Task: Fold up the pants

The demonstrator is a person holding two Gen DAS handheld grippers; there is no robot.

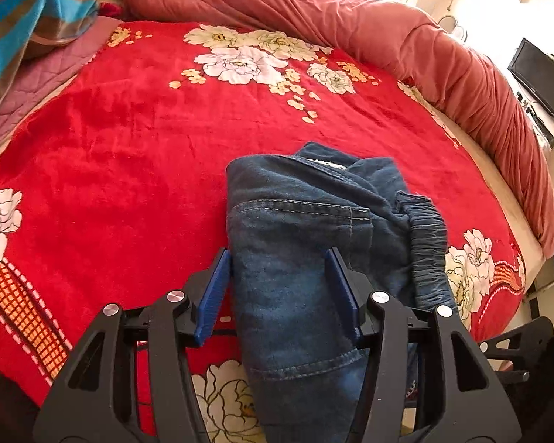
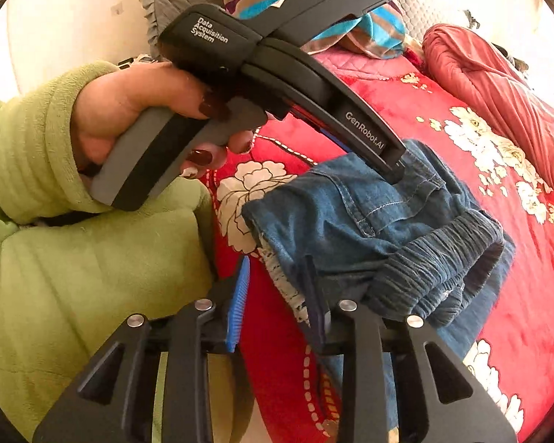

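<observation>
Blue denim pants (image 1: 314, 221) with an elastic waistband (image 1: 428, 243) lie bunched and partly folded on the red flowered blanket (image 1: 129, 147). My left gripper (image 1: 280, 280) is open, its blue pads on either side of a fold of the pants that runs between them. In the right wrist view the left gripper's black body (image 2: 314, 85), held by a hand, reaches onto the pants (image 2: 369, 221). My right gripper (image 2: 277, 288) is open at the pants' near edge, the waistband (image 2: 443, 262) just to its right.
A rumpled salmon quilt (image 1: 351, 18) lies along the bed's far and right side. A striped blue-brown towel (image 1: 37, 7) and a pink quilted pad (image 1: 37, 81) sit at the far left. A dark monitor (image 1: 543, 77) stands beyond the bed. My green sleeve (image 2: 55, 258) fills the left.
</observation>
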